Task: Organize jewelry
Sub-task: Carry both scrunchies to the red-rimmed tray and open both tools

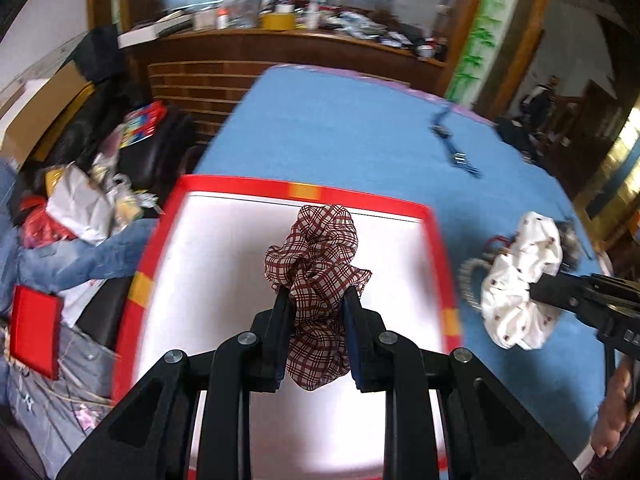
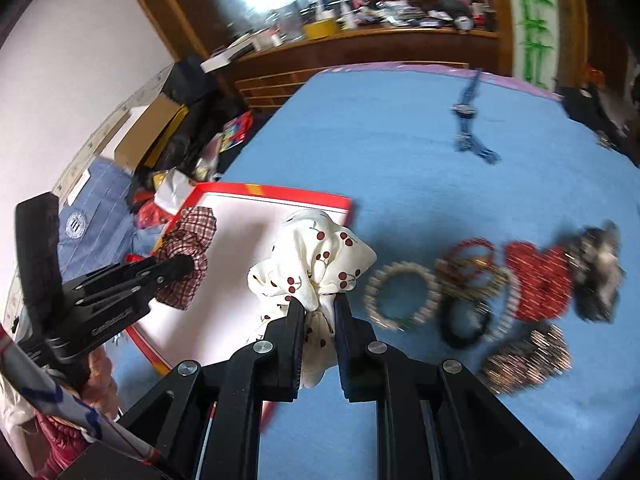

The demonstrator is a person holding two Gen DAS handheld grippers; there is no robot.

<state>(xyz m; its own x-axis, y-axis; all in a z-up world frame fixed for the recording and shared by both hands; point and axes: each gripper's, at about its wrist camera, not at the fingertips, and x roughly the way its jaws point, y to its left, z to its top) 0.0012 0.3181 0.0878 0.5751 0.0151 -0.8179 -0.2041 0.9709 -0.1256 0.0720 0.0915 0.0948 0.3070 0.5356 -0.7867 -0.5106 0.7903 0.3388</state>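
Note:
My left gripper (image 1: 316, 294) is shut on a dark red plaid scrunchie (image 1: 316, 252), held above the white inside of a red-rimmed box (image 1: 256, 186). My right gripper (image 2: 318, 300) is shut on a white scrunchie with red cherries (image 2: 316, 258), hanging over the box's right edge (image 2: 280, 192). In the left wrist view the white scrunchie (image 1: 520, 276) and right gripper sit to the right of the box. In the right wrist view the plaid scrunchie (image 2: 188, 248) and left gripper (image 2: 180, 266) are at the left, over the box.
On the blue table cover (image 2: 400, 140) lie a pearl bracelet (image 2: 404, 294), red and dark bangles (image 2: 472, 276), a red heart-shaped piece (image 2: 540, 280), a dark fuzzy scrunchie (image 2: 600, 276) and a glittery hair piece (image 2: 528, 356). A blue necklace (image 2: 468, 116) lies farther back. Clutter lies left of the table.

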